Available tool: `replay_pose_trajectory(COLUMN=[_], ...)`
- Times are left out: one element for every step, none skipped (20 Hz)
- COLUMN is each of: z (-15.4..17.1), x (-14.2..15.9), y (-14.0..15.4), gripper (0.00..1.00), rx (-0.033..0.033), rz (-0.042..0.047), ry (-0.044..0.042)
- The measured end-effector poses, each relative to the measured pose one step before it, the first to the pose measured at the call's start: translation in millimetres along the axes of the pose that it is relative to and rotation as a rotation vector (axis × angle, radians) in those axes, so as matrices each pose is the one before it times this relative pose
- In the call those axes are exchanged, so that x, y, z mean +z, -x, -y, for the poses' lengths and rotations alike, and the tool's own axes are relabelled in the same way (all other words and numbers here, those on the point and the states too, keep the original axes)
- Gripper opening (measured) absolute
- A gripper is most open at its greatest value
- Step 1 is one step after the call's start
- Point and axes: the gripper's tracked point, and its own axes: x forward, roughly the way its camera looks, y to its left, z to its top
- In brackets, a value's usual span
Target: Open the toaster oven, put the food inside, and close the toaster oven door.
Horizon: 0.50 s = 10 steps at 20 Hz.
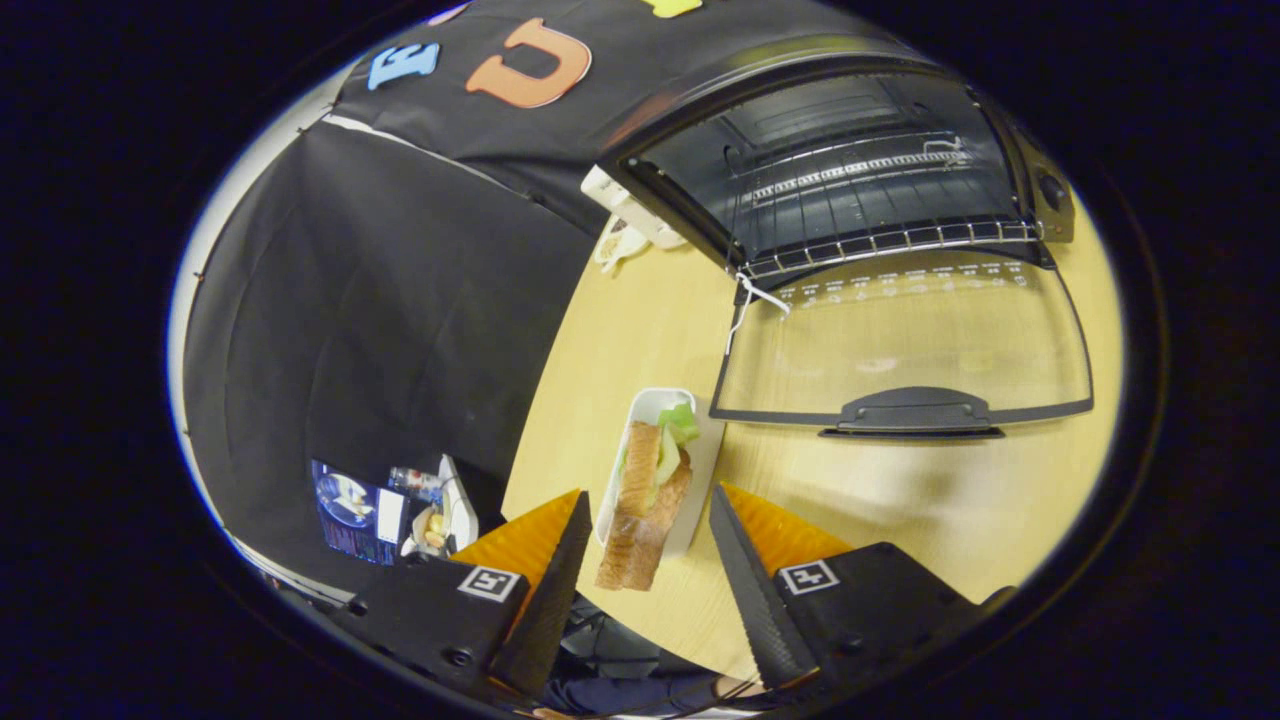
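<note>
A toaster oven (850, 170) stands at the far side of the wooden table (900, 510), its glass door (900, 340) folded down flat with the handle toward me. A wire rack (880, 240) shows inside the dark cavity. A sandwich with lettuce (650, 490) lies on a narrow white tray (655, 405), between my two fingers and reaching just ahead of them. My gripper (648, 500) is open, the fingers standing either side of the sandwich and apart from it.
A white string (750, 300) hangs at the door's left hinge. A white box and small items (630, 215) sit left of the oven. Beyond the table's left edge, boxes and bottles (400, 510) lie low against the black cloth.
</note>
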Motion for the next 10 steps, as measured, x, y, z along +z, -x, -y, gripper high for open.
replay_pose_trajectory(z=[-2.48,-2.89,-1.84,-0.50,2.06,-0.52,0.36,0.57,-0.32,-1.62], x=[-3.05,-1.02,-1.88,-1.08,-0.47,-1.75,0.94,-0.66,0.90,-0.20], y=[-2.60,-3.10,-1.71,-2.38,1.55,-2.68,-1.30,-1.00,-0.90,1.10], gripper=[0.79,0.74,0.69,0.64,0.60,0.57,0.53,0.49,0.47,0.45], rx=[-0.00021,0.00548,0.00092,0.00177,-0.00862,0.00026,0.00277,0.00714,0.00501,0.01002], rz=[-0.01614,-0.01010,-0.00629,-0.00685,-0.00836,-0.00092,0.00082,0.00634,0.00889,0.00450], ry=[0.00337,-0.00297,-0.00889,-0.00064,-0.00092,-0.00466,-0.00426,-0.00622,-0.00958,-0.00693])
